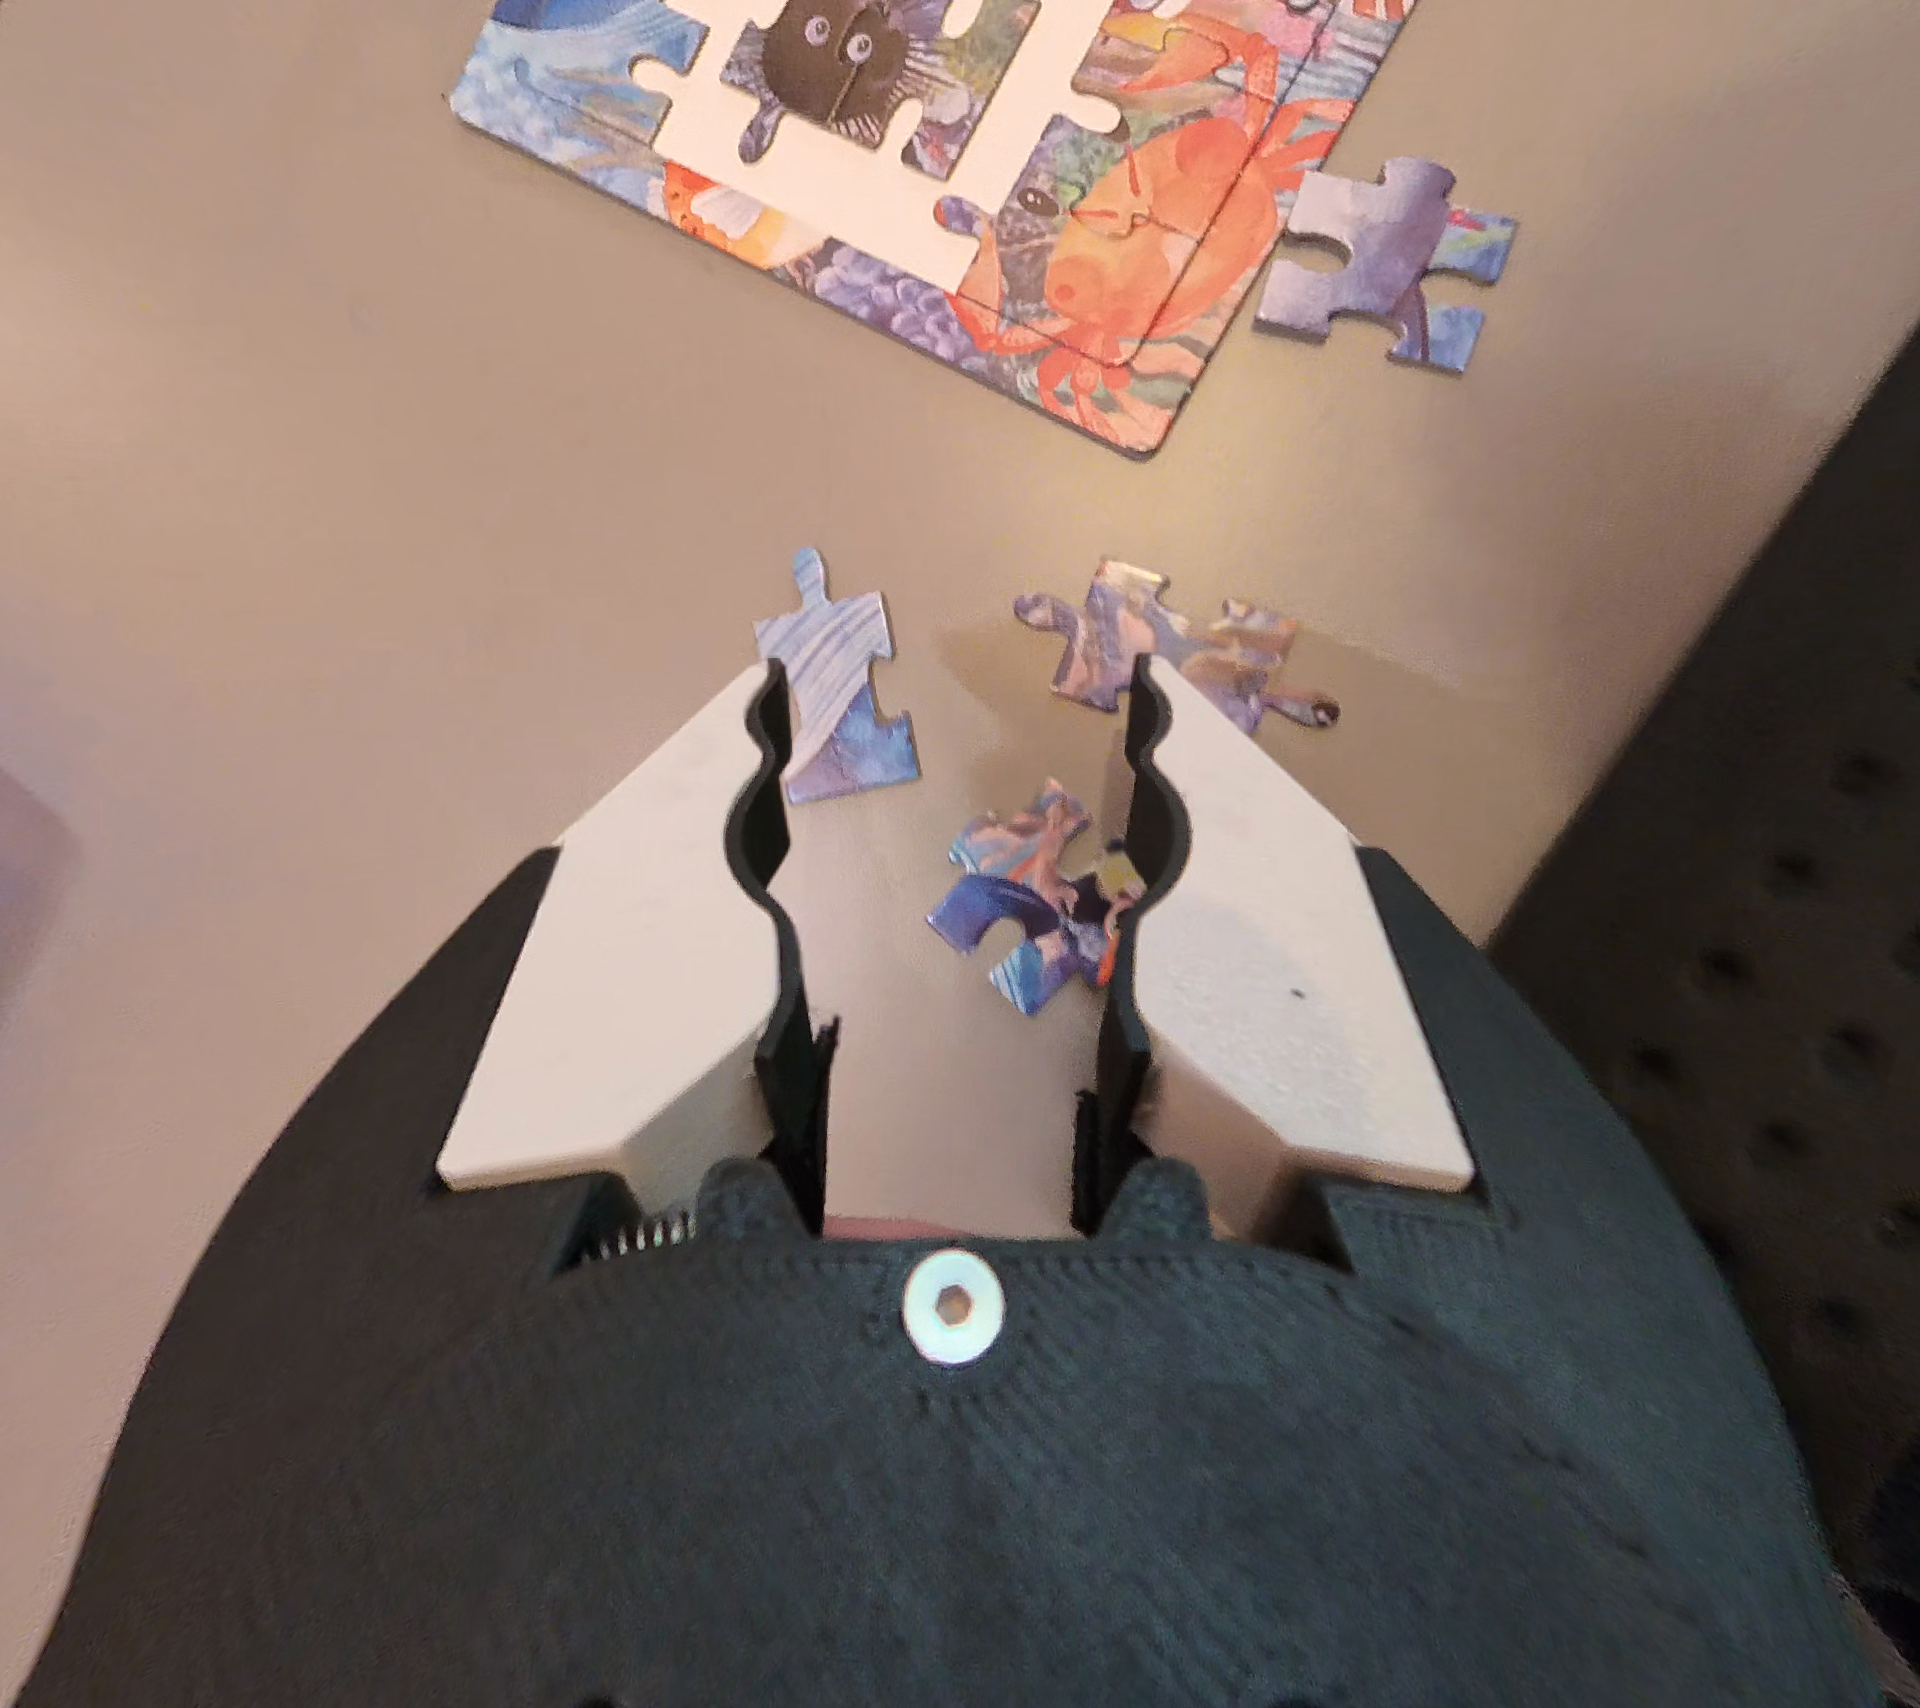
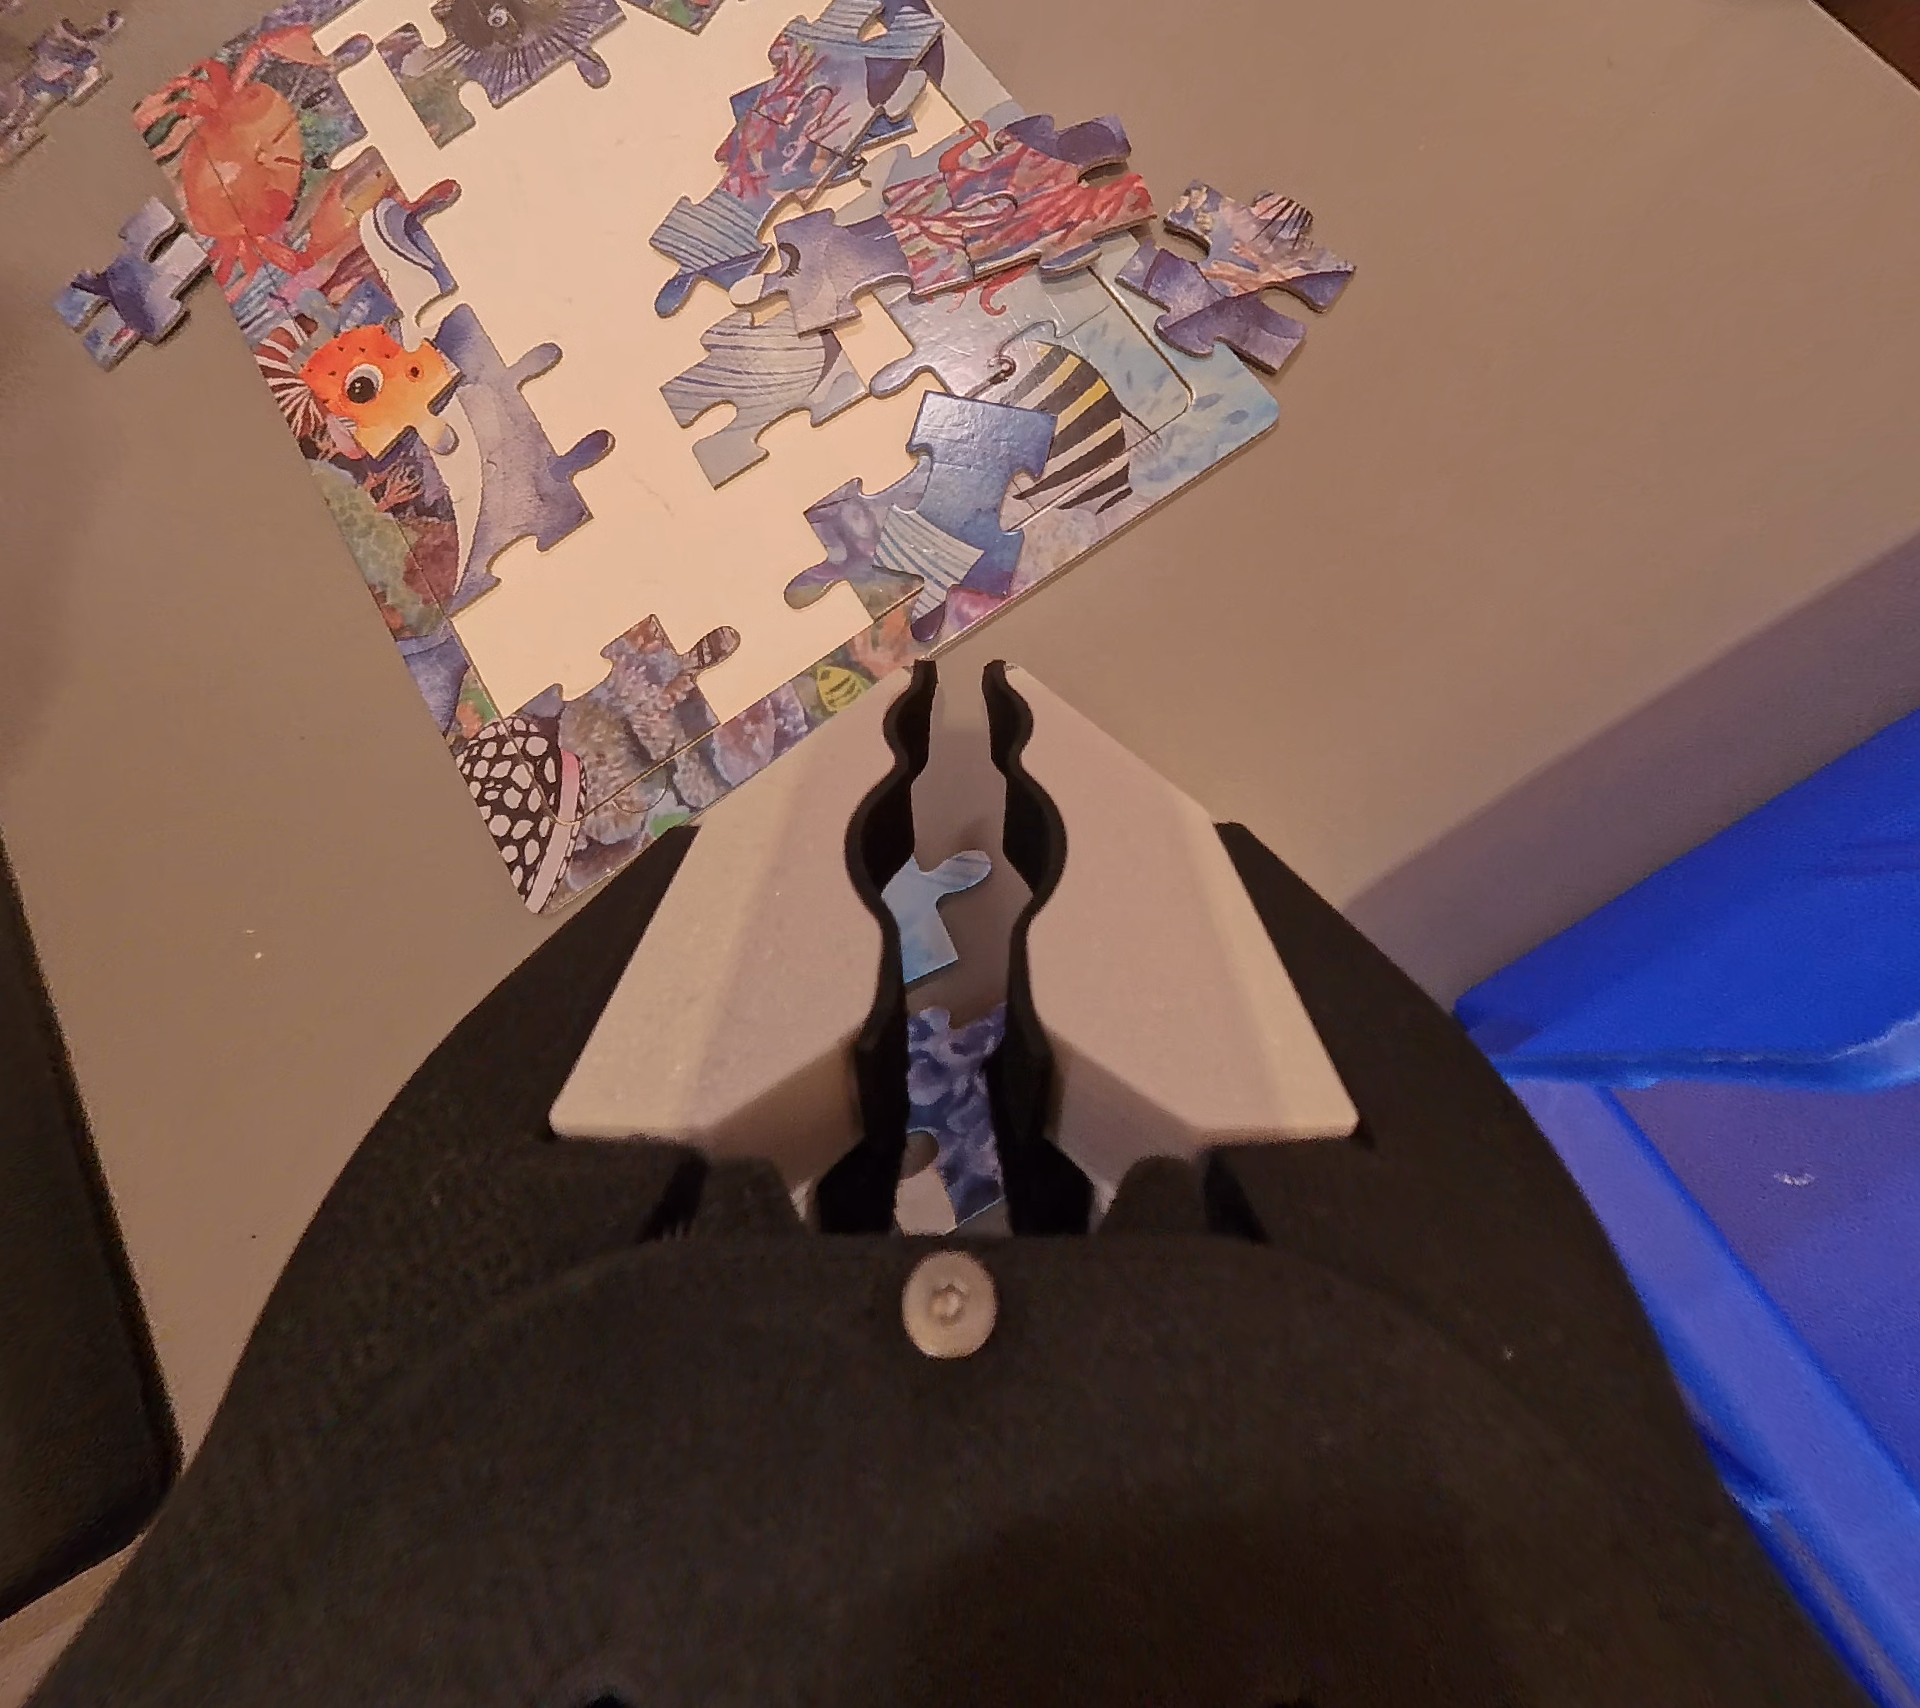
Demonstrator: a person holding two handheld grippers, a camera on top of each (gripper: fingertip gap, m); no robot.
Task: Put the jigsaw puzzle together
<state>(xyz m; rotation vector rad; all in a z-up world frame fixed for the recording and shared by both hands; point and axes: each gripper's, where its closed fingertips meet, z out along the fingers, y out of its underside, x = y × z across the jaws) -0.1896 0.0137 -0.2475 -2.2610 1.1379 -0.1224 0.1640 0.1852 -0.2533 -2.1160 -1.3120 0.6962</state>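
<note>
A half-built sea-life puzzle board lies on the grey table, its cream centre mostly bare, as your two grippers hang over the loose pieces. In the right wrist view the board fills the frame from 9 to 1 o'clock, its near corner just ahead of your right fingertips at 12 o'clock. In the left wrist view it sits well off at 12 to 1 o'clock.

A blue bin stands at 4 o'clock of the right wrist view.

Your left gripper is released, jaws wide and holding nothing. A dark blue piece lies on the table within the gap, hard by the right-hand finger, its long axis running from 1 to 7 o'clock, skewed to your fingers. The pale striped piece lies just beside the left-hand fingertip at 11 o'clock, long axis nearly along the fingers. A mottled purple piece lies just past the right-hand tip. Your left hand is plainly nearer all three.

Your right gripper is nearly clenched, with a slim gap at the tips. Two pieces show through it, a light blue piece and a purple coral piece, apparently lying below rather than gripped.
</note>
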